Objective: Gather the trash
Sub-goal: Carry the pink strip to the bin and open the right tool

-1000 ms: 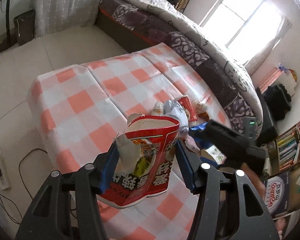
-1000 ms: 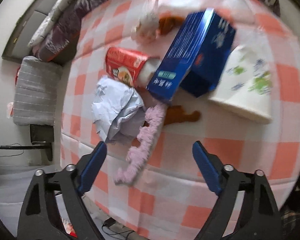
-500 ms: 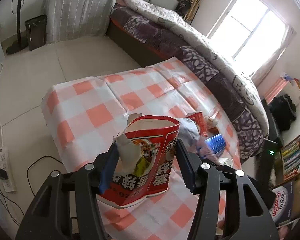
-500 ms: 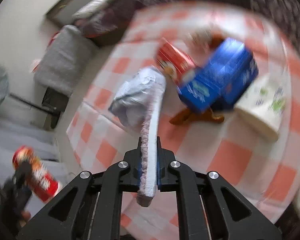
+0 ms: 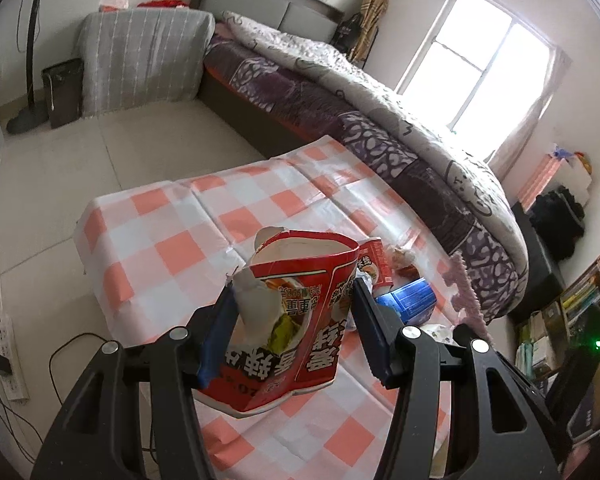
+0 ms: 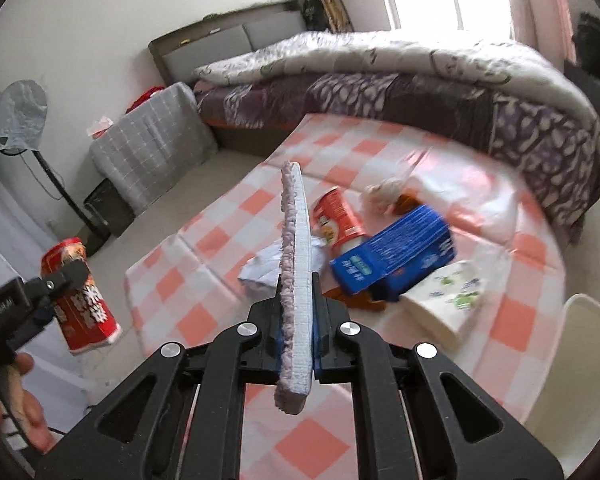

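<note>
Right wrist view: my right gripper [image 6: 296,316] is clamped on a pink fuzzy strip [image 6: 294,264], standing edge-on between its jaws. My left gripper [image 5: 292,320] pinches the torn red bag [image 5: 296,320], its open mouth upward.

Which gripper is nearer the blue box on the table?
Right. The right gripper, shut on the pink strip, hangs just beside the blue box; the left gripper, holding the red bag, is farther away.

Checked table [image 6: 228,236] bears blue box [image 6: 396,256]; red cup [image 6: 336,216]; crumpled paper [image 6: 264,266].
</note>
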Motion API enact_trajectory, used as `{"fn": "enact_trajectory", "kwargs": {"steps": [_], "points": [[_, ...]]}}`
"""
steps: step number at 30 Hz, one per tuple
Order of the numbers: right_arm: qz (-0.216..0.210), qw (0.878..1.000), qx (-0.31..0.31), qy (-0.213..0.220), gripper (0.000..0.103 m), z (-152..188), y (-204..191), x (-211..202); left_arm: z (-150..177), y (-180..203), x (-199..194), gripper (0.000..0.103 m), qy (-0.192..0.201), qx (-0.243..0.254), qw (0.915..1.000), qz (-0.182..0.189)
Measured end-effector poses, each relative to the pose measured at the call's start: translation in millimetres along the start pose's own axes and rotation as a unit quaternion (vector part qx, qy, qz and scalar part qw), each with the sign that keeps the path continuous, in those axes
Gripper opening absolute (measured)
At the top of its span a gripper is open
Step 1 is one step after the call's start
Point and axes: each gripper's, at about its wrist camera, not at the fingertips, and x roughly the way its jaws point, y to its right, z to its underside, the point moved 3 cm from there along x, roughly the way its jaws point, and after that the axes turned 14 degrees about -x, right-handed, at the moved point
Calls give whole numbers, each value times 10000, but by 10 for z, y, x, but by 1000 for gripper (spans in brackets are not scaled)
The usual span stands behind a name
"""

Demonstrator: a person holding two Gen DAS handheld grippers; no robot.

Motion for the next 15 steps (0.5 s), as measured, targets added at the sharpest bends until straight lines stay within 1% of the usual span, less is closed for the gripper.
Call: {"fn": "enact_trajectory", "kwargs": {"steps": [9,15], "points": [[523,9986,-56,95,9,100,246,-224,215,334,76,56,41,365,9993,105],[823,9963,219,81,9,197,584,-454,387,570,130,56,-37,574,9981,229]]}}
